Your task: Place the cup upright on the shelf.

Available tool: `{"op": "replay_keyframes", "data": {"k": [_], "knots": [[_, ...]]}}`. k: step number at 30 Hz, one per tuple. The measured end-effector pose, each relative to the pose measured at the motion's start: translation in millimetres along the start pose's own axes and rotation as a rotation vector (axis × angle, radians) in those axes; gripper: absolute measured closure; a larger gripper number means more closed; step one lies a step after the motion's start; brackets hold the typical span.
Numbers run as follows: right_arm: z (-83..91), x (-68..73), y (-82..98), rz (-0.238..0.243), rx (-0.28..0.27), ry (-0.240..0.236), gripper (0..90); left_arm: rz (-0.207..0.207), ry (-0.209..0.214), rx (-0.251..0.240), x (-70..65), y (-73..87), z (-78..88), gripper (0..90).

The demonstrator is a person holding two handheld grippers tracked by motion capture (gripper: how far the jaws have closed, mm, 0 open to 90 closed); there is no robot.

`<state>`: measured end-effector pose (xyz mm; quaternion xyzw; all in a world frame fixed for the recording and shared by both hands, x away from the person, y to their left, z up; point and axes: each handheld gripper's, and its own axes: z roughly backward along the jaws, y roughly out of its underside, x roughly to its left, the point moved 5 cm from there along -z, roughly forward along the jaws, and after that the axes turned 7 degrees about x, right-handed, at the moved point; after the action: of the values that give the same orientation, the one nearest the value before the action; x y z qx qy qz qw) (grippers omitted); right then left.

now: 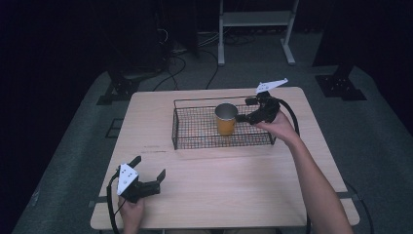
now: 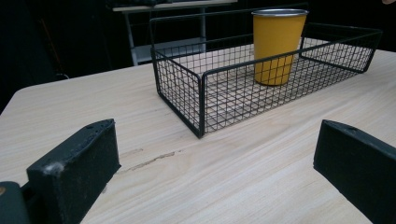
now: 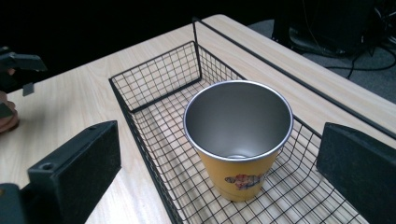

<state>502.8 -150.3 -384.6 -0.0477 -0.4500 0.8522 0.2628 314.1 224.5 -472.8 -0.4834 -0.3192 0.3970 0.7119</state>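
Hovering with its black fingers [image 3: 74,168] spread wide and gripping nothing, the right gripper [image 1: 243,117] sits at the right of the high view, just beside an upright yellow cup [image 1: 226,119] that stands inside a black wire basket [image 1: 181,127] on the light wooden desk [image 1: 229,185]. From the right gripper view the cup [image 3: 238,140] fills the centre of the frame, its steel-lined mouth open and empty, a small coloured print showing low on its side, and it sits between the two spread fingers but farther off, touching neither. Whether the step in hand is a reach for the cup or a release cannot be told; if it is a reach, it would go best with the fingers lowered to either side of the wall below the rim, kept level so the tapered cup does not tilt, and kept off the basket's far rail, which runs close behind. A squeeze on the smooth metal lip alone could slip. At the lower left of the high view the left gripper [image 1: 148,168] rests low over the desk, well apart from the basket, its fingers [image 2: 74,163] likewise released and empty. In the left gripper view the basket [image 2: 201,84] and cup [image 2: 278,44] stand in the upper right.
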Motion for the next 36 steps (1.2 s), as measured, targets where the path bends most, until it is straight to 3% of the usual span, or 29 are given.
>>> {"op": "replay_keyframes", "data": {"k": [14,24,36], "knots": [[18.0,14.2,-0.4,0.038,-0.008,-0.026,0.0,-0.003,-0.002,0.003,-0.1,0.1,-0.4,0.0],[21.7,17.6,14.8,0.020,0.018,-0.070,0.0,-0.005,-0.002,0.003,-0.4,0.1,-0.4,0.0],[27.3,25.6,28.2,0.023,-0.001,-0.089,0.0,-0.006,-0.003,0.003,-0.4,0.0,-0.3,0.0]]}}
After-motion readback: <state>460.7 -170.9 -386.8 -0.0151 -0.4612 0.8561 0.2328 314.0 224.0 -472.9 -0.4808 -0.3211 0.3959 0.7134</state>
